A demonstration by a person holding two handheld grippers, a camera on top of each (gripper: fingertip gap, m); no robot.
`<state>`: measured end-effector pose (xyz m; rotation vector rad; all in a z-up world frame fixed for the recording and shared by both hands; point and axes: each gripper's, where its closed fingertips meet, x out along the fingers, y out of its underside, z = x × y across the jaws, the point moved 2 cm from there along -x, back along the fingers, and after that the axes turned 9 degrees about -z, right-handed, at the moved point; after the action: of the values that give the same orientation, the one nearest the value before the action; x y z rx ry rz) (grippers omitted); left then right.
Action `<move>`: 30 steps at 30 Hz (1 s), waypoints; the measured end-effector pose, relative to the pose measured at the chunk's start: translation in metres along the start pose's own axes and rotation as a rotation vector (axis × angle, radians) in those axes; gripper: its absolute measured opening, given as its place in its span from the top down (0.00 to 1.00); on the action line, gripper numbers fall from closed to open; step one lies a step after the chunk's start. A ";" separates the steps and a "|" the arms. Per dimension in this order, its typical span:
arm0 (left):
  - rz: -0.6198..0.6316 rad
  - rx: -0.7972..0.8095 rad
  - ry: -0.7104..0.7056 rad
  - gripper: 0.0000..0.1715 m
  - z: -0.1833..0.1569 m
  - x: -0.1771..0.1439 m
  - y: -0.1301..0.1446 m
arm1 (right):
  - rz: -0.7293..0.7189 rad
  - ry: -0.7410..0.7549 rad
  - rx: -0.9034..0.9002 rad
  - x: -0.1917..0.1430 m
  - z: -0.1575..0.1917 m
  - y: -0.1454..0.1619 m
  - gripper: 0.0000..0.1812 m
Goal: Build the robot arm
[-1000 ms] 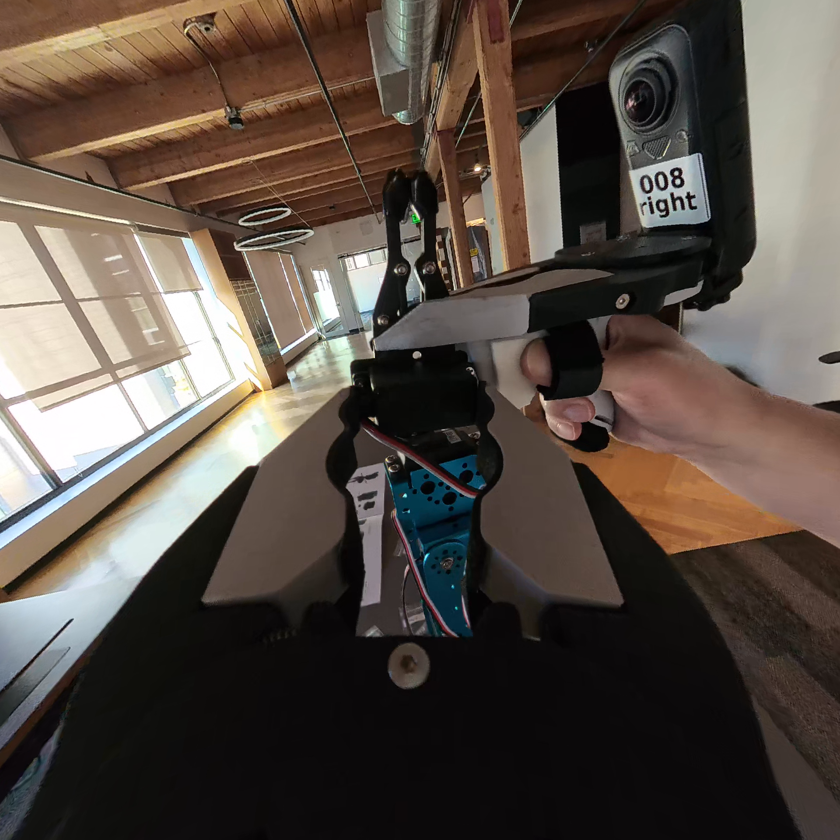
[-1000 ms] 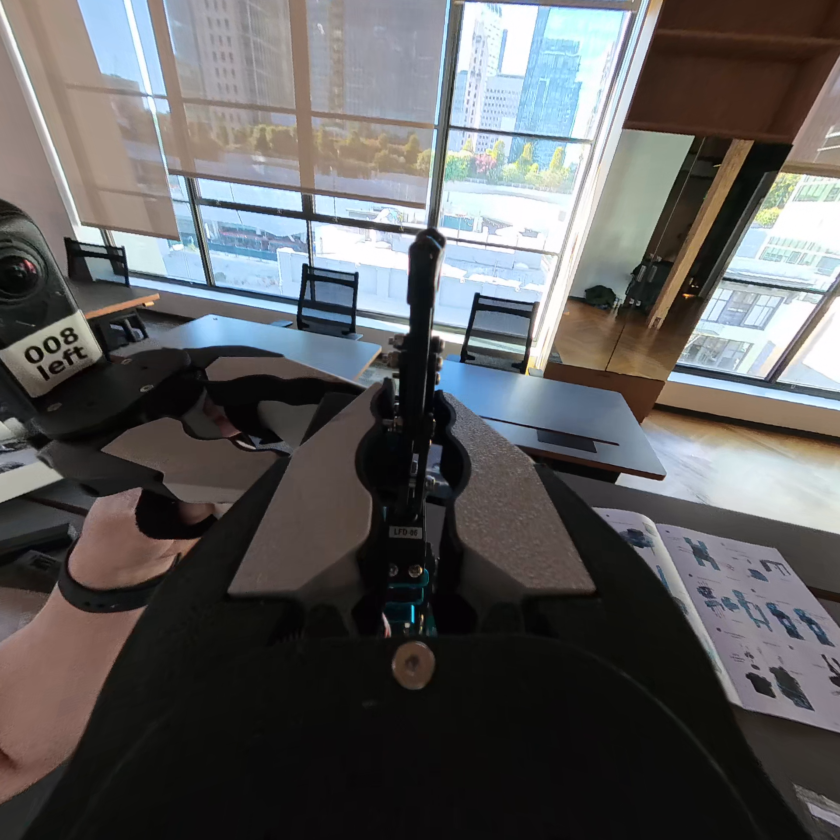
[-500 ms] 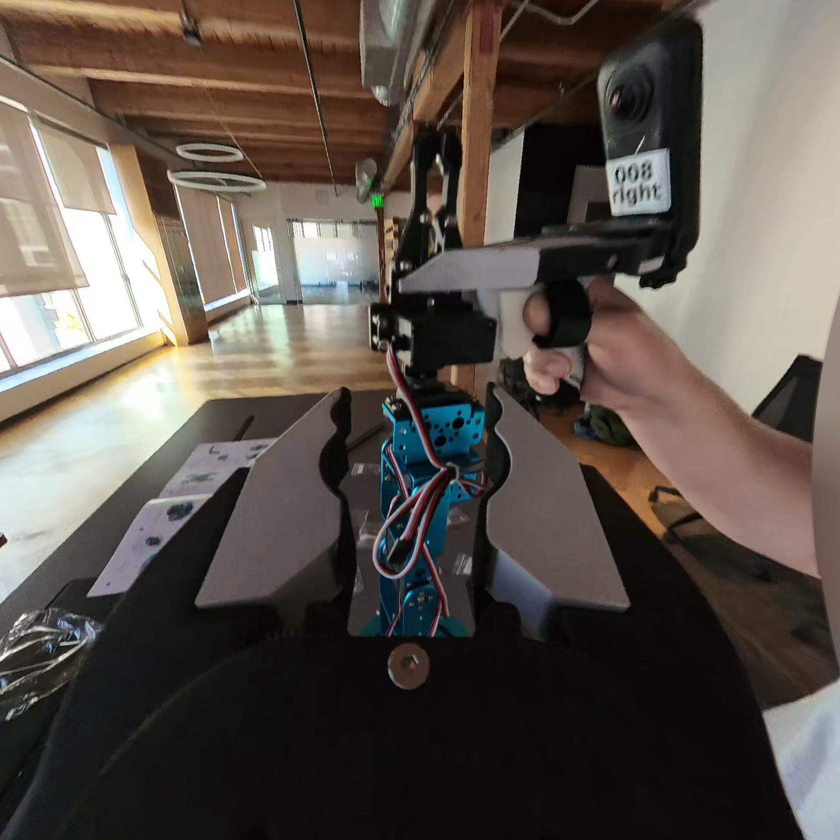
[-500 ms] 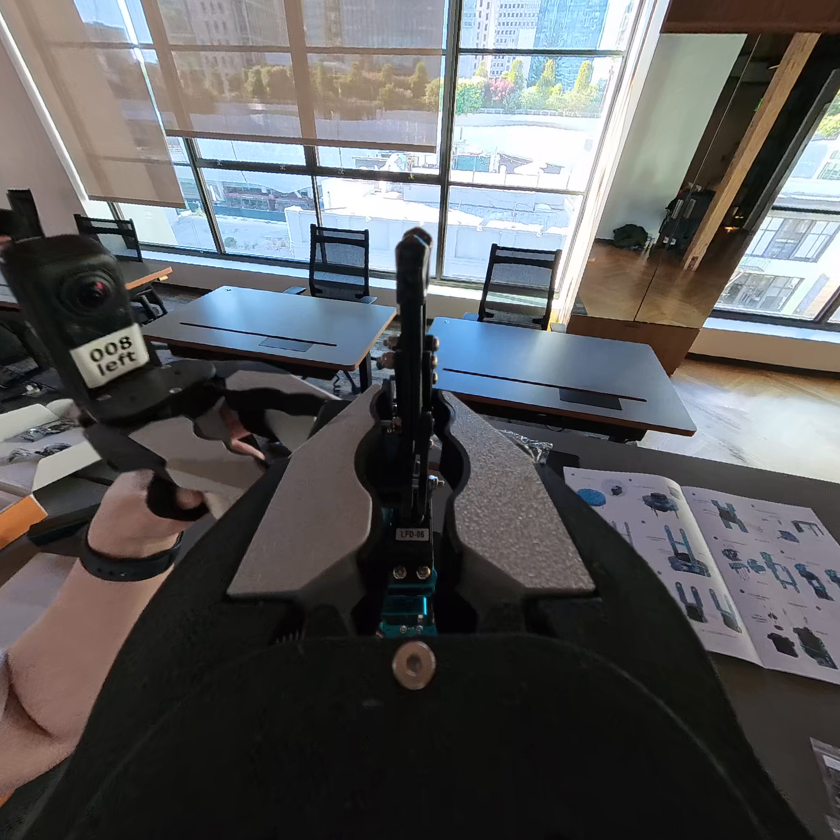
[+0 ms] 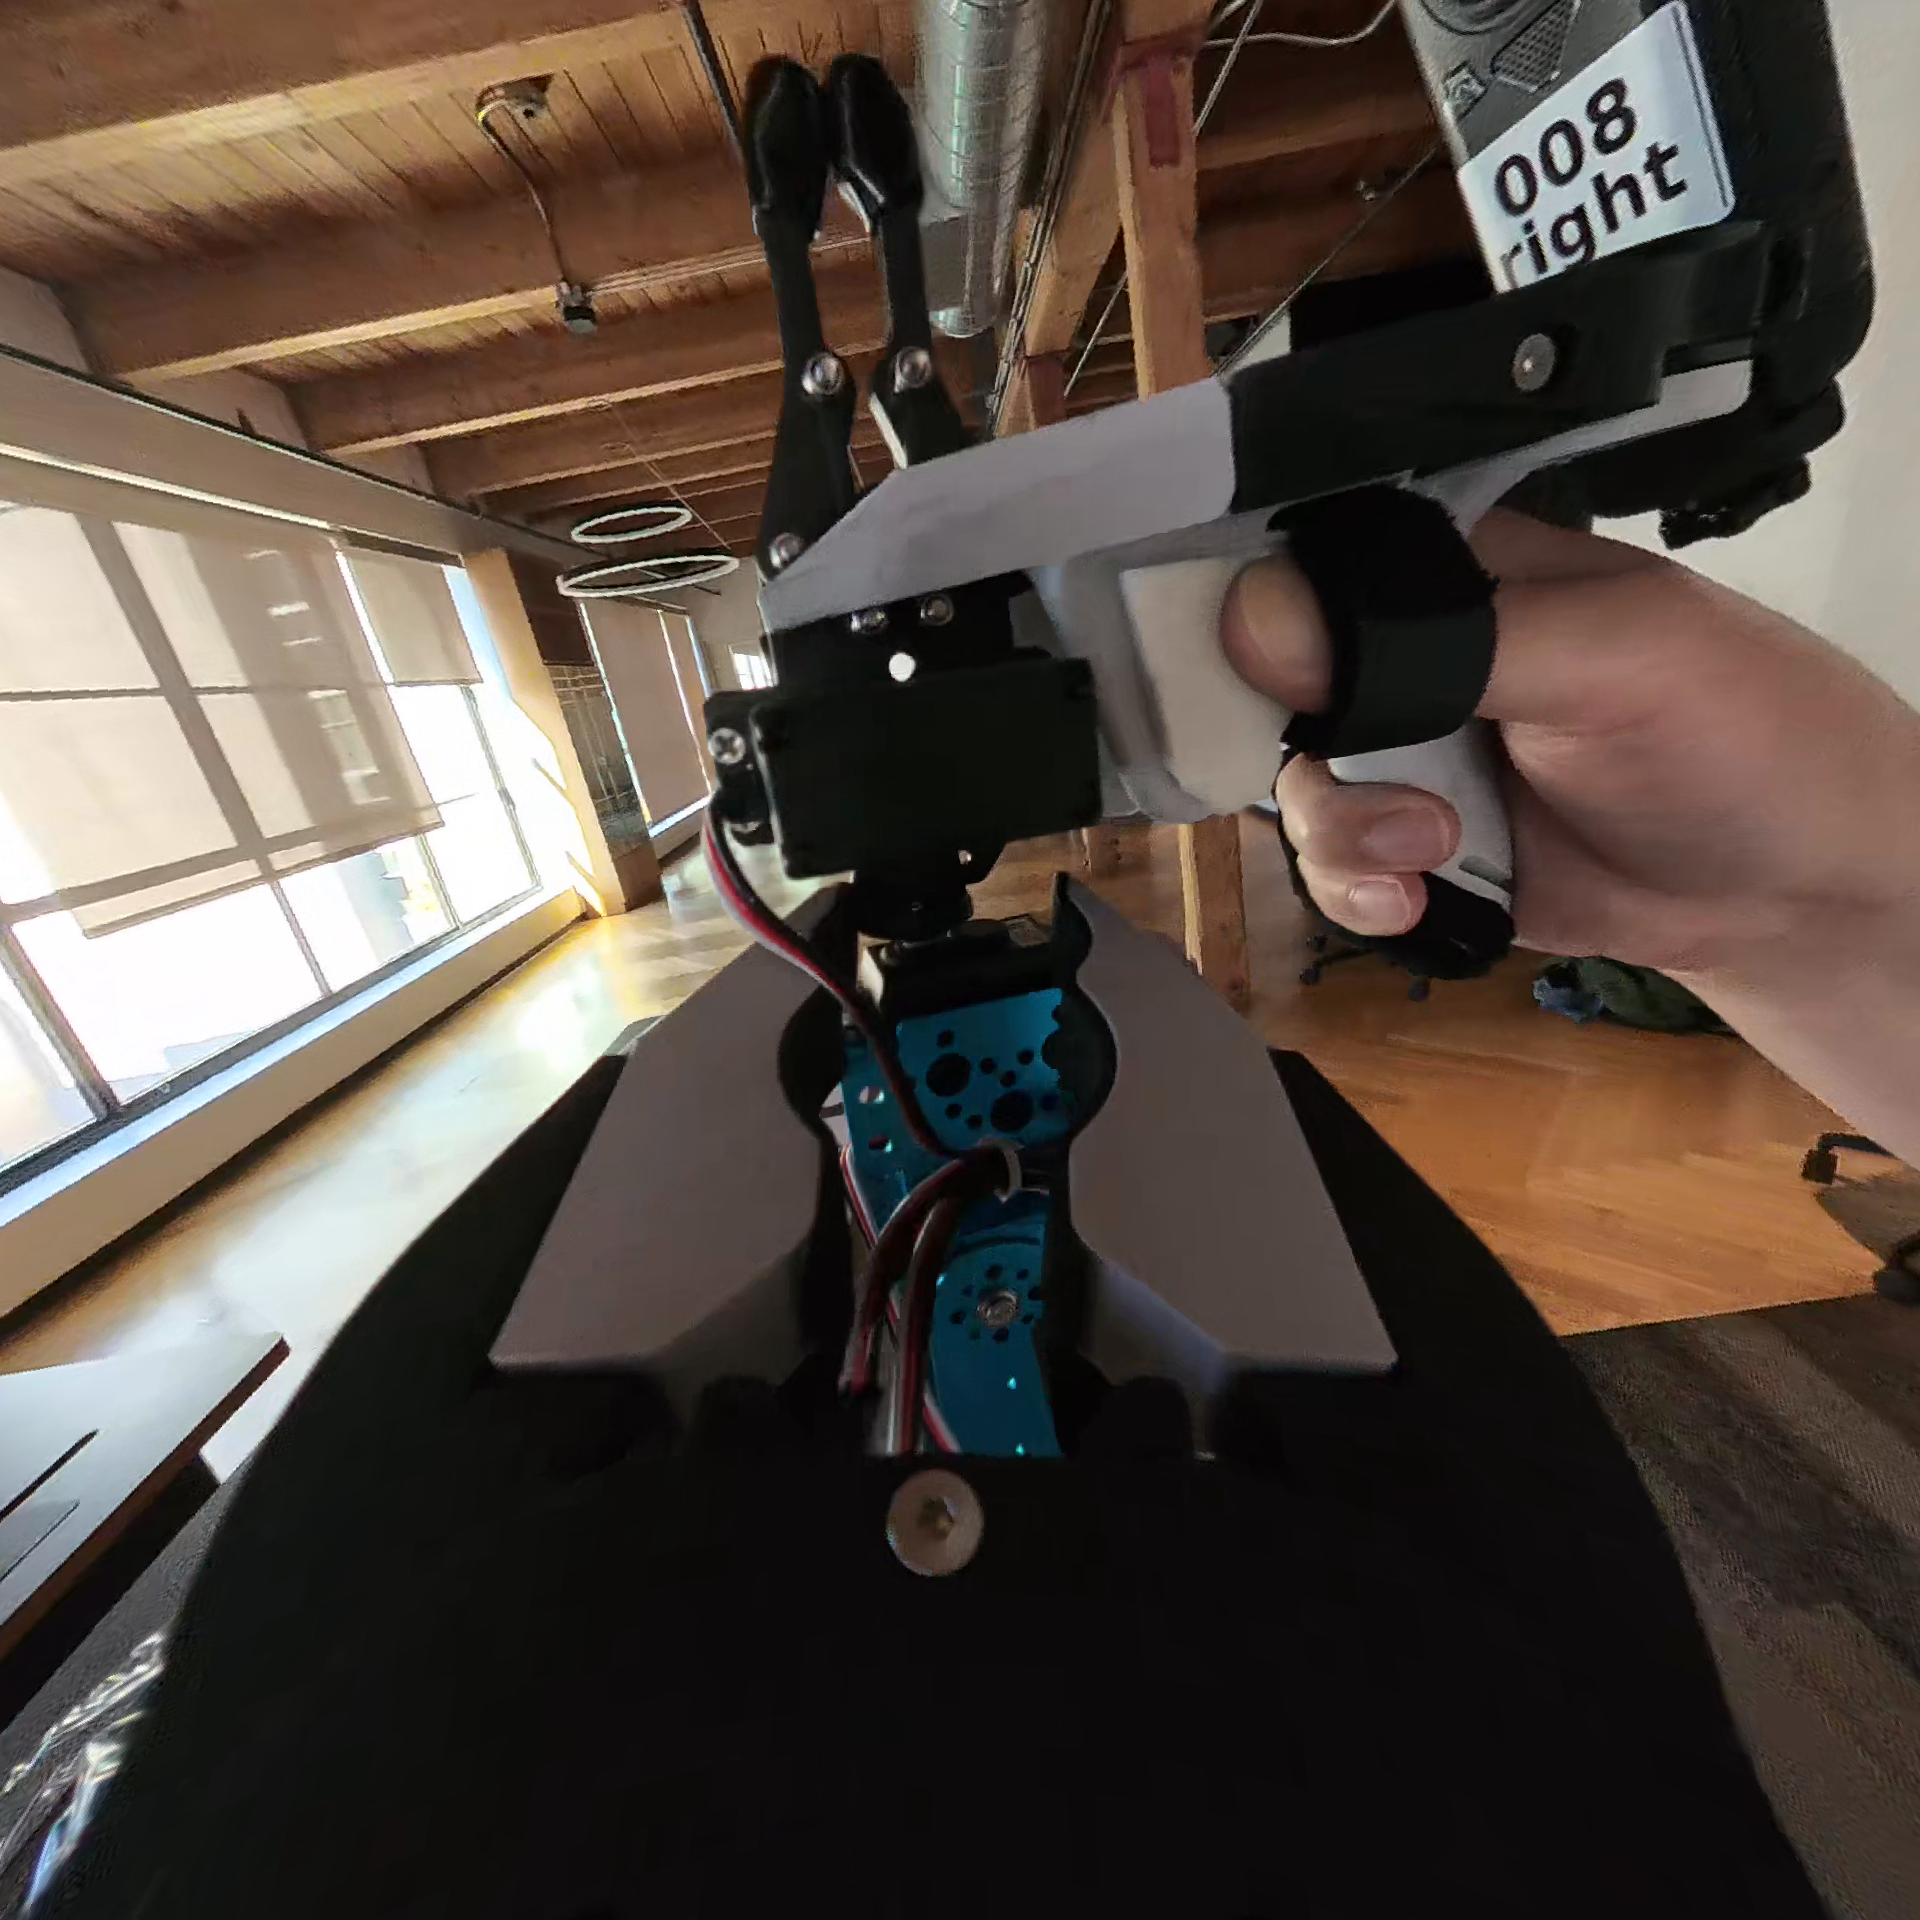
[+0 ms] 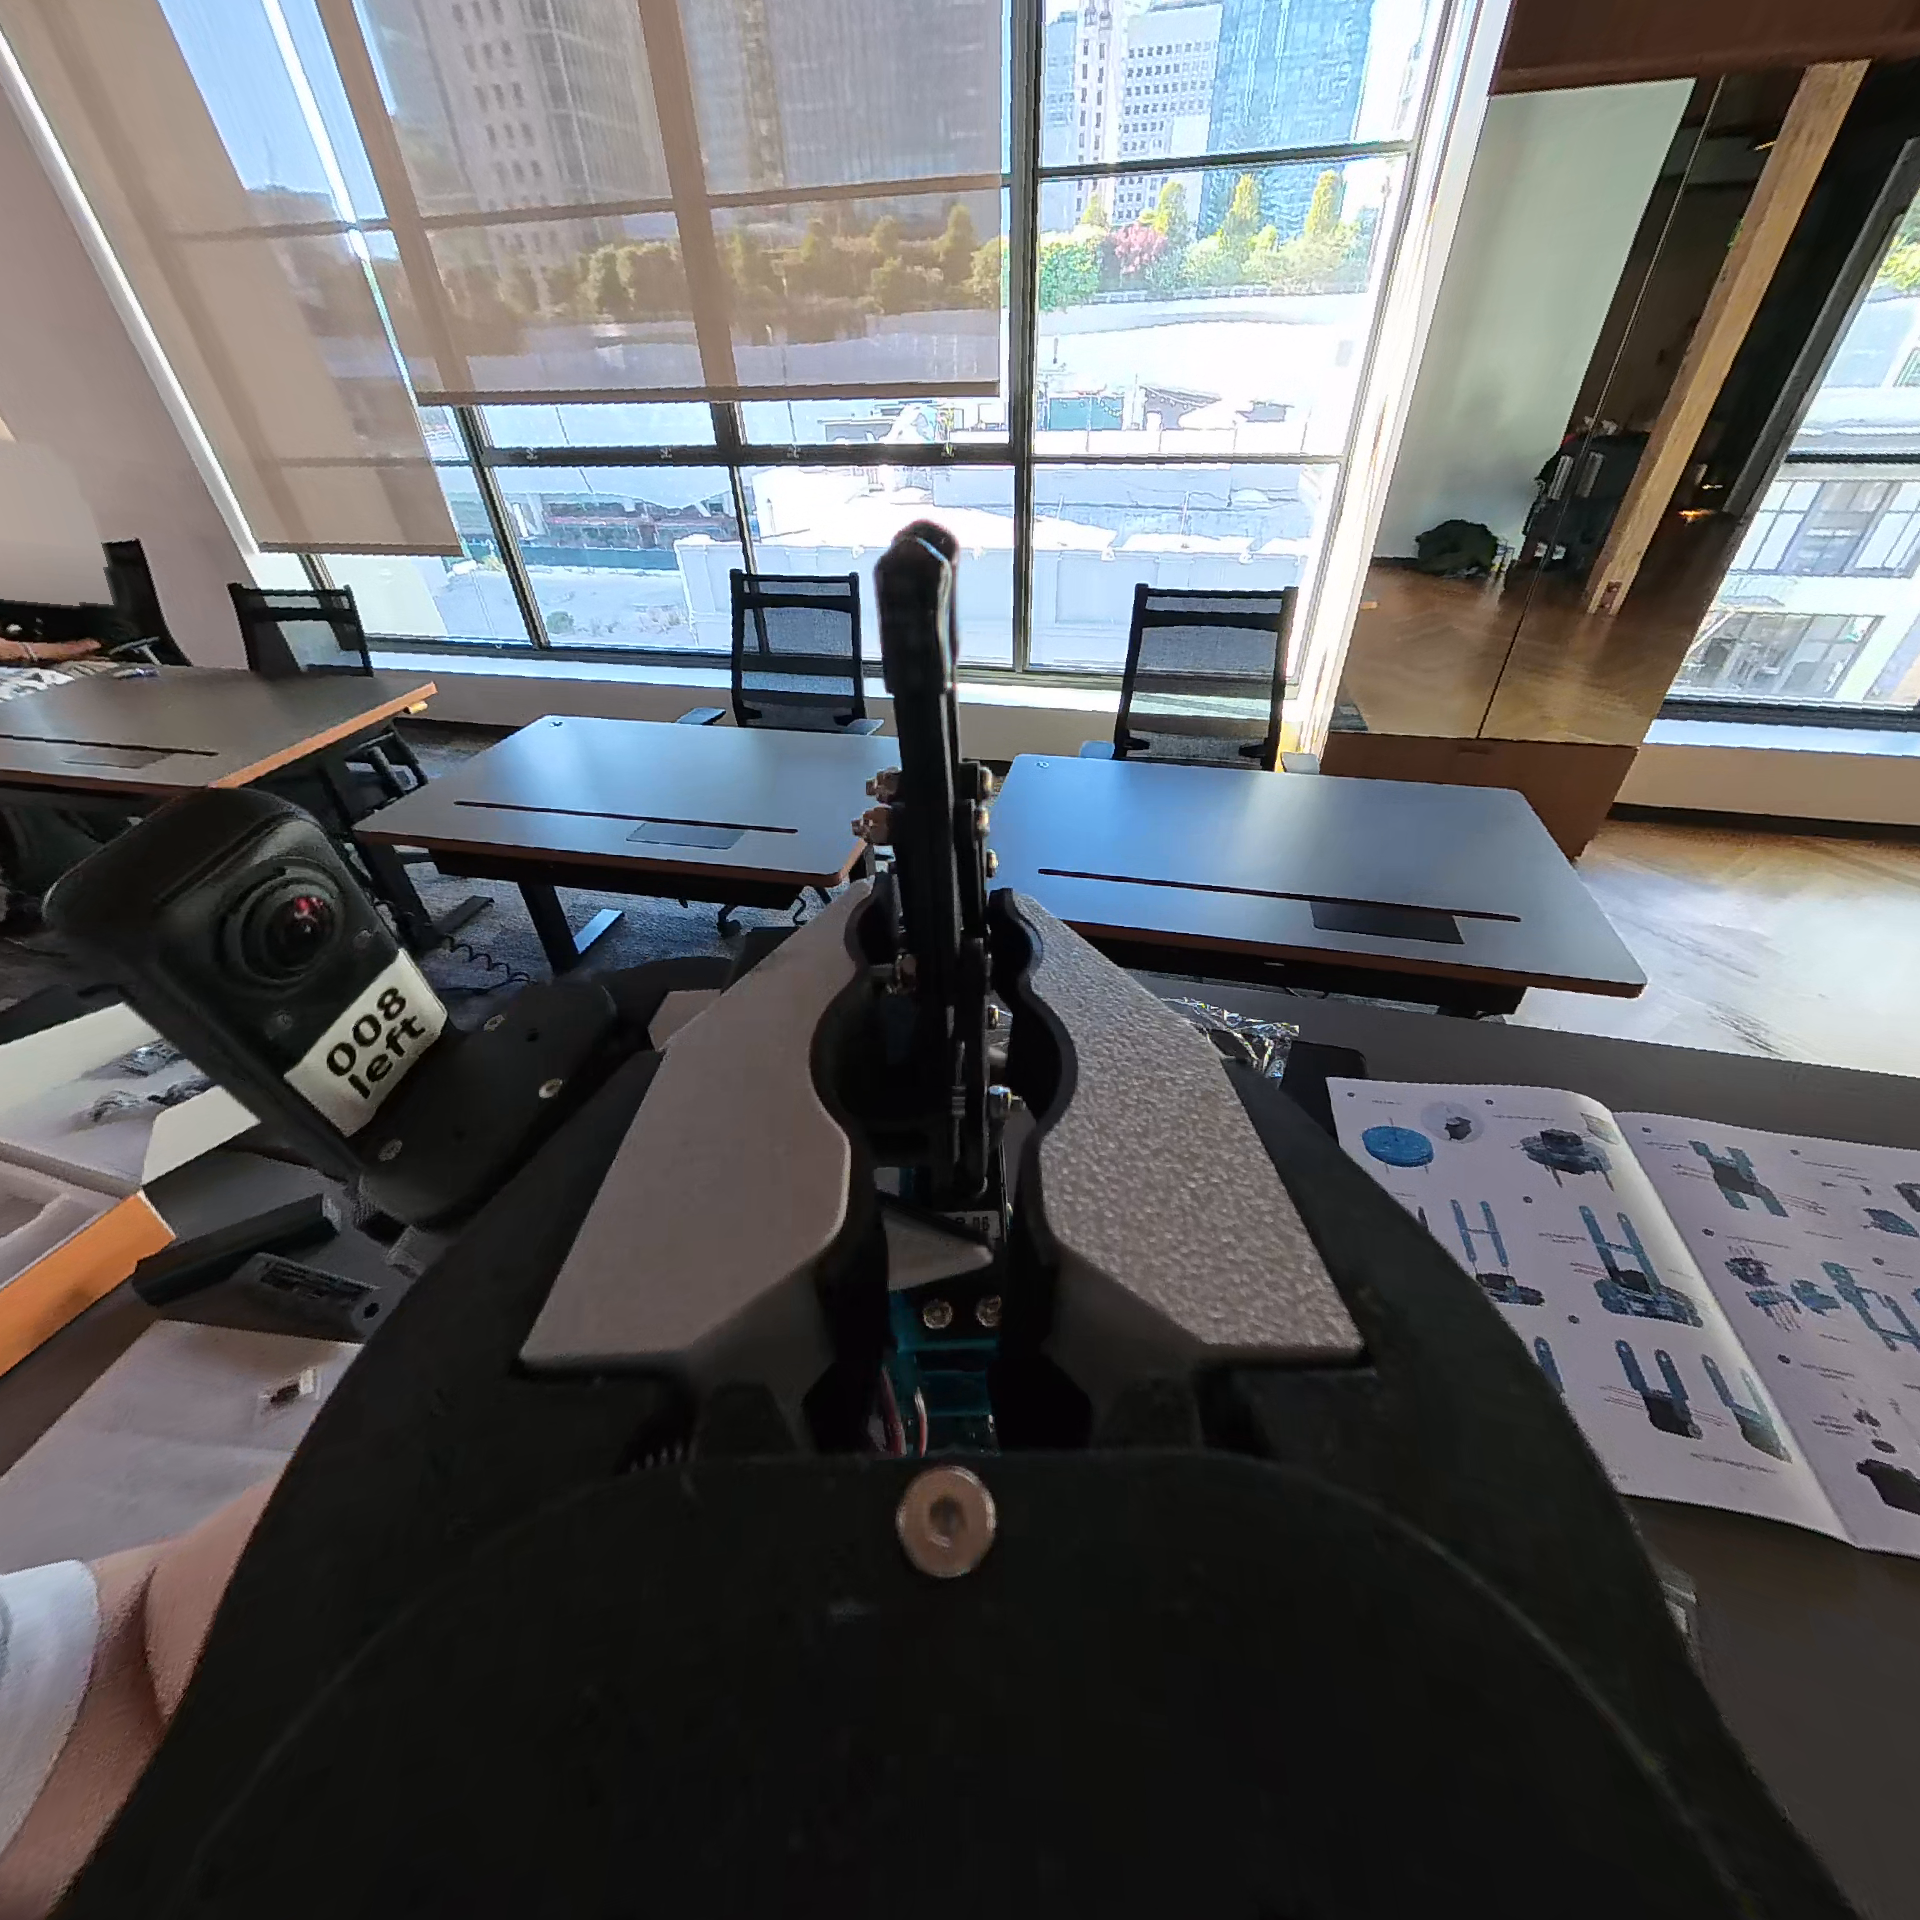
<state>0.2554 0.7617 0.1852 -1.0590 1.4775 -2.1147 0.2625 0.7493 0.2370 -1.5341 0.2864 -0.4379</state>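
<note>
At the centre of the left wrist view, the left gripper is closed around the blue metal bracket section of a small robot arm, red, black and white wires running down between its fingers. The right gripper, at centre of its own view, clamps the same arm higher up at its black servo and claw, which juts upward. An open instruction booklet lies on the dark table at the right of that view

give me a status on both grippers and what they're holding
Left gripper shut on small blue metal robot arm, lower links. Right gripper shut on its black claw end. Open instruction booklet on dark table, apart.
</note>
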 end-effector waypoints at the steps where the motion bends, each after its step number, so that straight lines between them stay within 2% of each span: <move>1: -0.001 0.008 -0.014 0.81 0.001 0.001 0.000 | -0.001 -0.004 0.000 0.000 0.000 0.000 0.91; 4: -0.015 0.001 -0.022 0.87 0.006 0.000 0.000 | -0.017 -0.030 0.014 0.000 0.001 0.000 0.91; 9: -0.016 0.029 -0.049 0.87 0.006 0.001 0.001 | -0.057 -0.046 0.029 0.000 0.000 0.000 0.91; 17: -0.048 -0.015 -0.056 0.88 0.006 0.001 0.001 | -0.088 -0.087 0.012 0.000 0.000 -0.001 0.90; 23: -0.049 -0.050 -0.036 0.87 0.005 0.002 0.001 | -0.048 -0.161 0.038 -0.002 0.002 -0.002 0.89; 30: -0.049 -0.061 -0.040 0.88 0.007 0.001 0.001 | -0.048 -0.166 -0.065 -0.018 -0.005 -0.011 0.80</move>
<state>0.2596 0.7562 0.1863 -1.1638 1.5206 -2.0803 0.2434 0.7534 0.2465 -1.6330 0.1355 -0.3393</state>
